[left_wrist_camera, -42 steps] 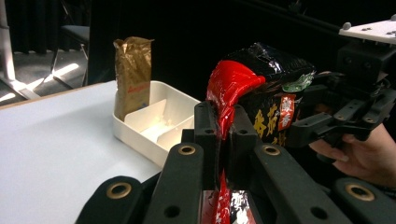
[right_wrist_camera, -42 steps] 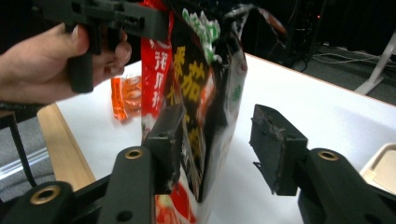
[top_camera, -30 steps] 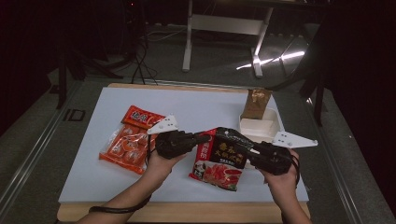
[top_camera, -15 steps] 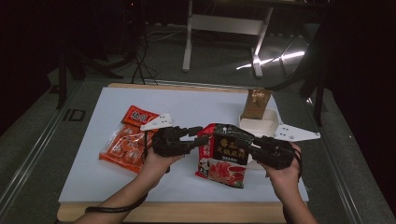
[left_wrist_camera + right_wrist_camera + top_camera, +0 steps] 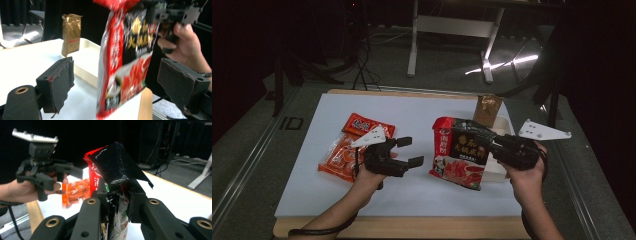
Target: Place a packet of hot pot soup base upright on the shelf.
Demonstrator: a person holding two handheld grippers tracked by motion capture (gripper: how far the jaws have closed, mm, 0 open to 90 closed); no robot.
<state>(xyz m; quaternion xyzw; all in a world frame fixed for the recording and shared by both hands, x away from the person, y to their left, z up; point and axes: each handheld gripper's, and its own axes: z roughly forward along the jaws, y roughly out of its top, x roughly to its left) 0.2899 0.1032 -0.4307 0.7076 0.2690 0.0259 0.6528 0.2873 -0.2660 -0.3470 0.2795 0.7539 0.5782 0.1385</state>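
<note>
A black-and-red snack bag (image 5: 460,152) hangs upright over the white board, and my right gripper (image 5: 490,146) is shut on its right edge. In the right gripper view the jaws pinch the crumpled bag edge (image 5: 117,192). My left gripper (image 5: 410,151) sits to the bag's left, apart from it. Its jaws have just been opening and nothing is between them. In the left gripper view the two pads (image 5: 58,80) stand wide apart, with the bag (image 5: 125,62) hanging a little ahead of them.
Two orange-red packets (image 5: 362,126) (image 5: 338,157) lie at the left of the white board (image 5: 422,112). A white tray (image 5: 506,126) at the right holds an upright gold-brown bag (image 5: 487,107). The board's wooden front edge (image 5: 412,227) runs by the forearms.
My left gripper let go of the bag's left edge, opened its jaws and drew back to the left. My right gripper lifted the bag and stood it more upright.
</note>
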